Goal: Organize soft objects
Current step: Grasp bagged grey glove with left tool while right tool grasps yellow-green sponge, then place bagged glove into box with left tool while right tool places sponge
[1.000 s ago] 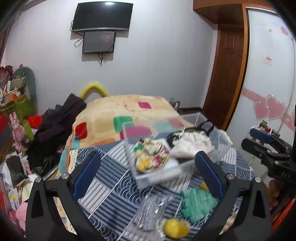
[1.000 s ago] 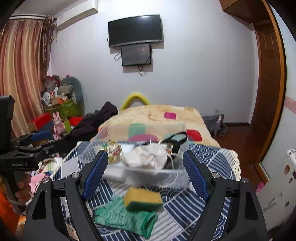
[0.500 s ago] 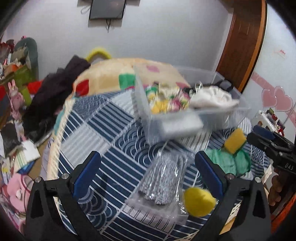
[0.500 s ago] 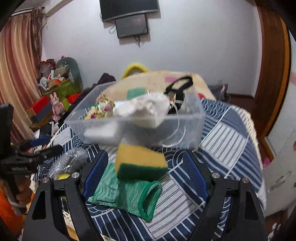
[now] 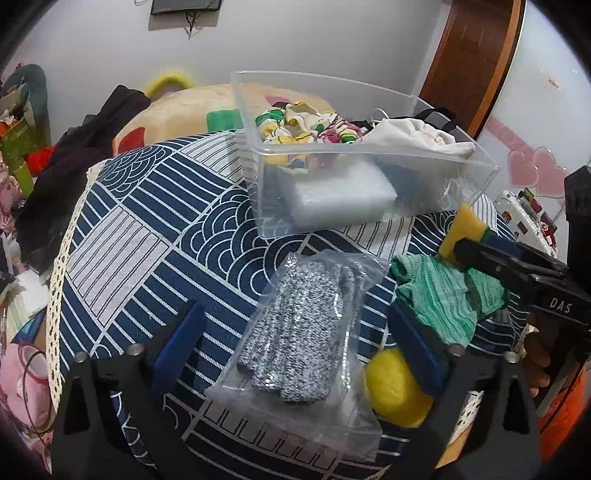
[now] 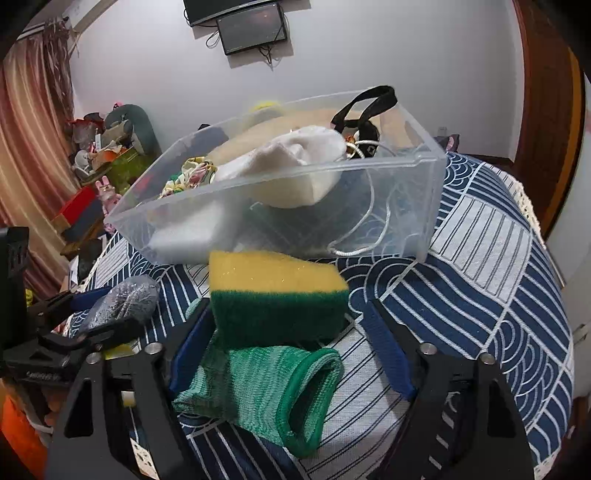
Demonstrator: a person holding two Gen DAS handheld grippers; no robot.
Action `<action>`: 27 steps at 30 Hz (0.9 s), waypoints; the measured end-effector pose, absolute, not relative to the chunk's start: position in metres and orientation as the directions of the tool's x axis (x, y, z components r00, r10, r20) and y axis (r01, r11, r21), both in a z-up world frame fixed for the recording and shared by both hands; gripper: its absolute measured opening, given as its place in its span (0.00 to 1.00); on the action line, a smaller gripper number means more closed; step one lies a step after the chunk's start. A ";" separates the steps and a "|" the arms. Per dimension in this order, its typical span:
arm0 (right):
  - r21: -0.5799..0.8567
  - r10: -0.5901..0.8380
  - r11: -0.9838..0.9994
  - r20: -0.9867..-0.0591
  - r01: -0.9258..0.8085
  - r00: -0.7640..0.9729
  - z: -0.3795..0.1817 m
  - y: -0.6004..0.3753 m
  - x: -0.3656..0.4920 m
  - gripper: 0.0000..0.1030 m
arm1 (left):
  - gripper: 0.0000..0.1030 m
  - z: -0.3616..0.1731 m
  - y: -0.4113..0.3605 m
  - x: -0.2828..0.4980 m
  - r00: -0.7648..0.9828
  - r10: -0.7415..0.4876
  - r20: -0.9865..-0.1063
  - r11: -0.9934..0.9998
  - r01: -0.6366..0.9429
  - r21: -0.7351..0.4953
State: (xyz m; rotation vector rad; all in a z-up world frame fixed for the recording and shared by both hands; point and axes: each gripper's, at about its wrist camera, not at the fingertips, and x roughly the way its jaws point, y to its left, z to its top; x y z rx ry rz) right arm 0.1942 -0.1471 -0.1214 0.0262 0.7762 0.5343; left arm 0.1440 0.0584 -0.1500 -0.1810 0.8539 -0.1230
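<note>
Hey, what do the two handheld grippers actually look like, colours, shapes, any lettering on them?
Both match: the left gripper and the right gripper have black angular frames with triangular cutouts, silver bolts at the joints and flat blue pads on the fingers. From the left camera, the right gripper's side carries white letters "DAS"; the left one's side has white lettering too small to read. Something orange shows beside each hand; I can't tell what.

Home bedroom – bed (image 5: 177, 107), wall TV (image 6: 236, 11), curtain (image 6: 26, 147).
</note>
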 end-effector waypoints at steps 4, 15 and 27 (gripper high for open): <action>0.213 0.477 0.861 -0.654 -0.462 0.587 -0.119 -0.145 0.194 0.62 | 0.70 -0.152 0.067 0.144 0.647 -0.196 -0.737 0.970 0.019 -0.241; 0.147 0.477 0.854 -0.600 -0.498 0.642 -0.101 -0.138 0.177 0.61 | 0.30 -0.145 0.062 0.134 0.662 -0.196 -0.723 0.974 0.047 -0.221; 0.105 0.468 0.863 -0.532 -0.494 0.706 -0.078 -0.135 0.167 0.61 | 0.28 -0.103 0.059 0.117 0.754 -0.139 -0.642 0.984 0.033 -0.175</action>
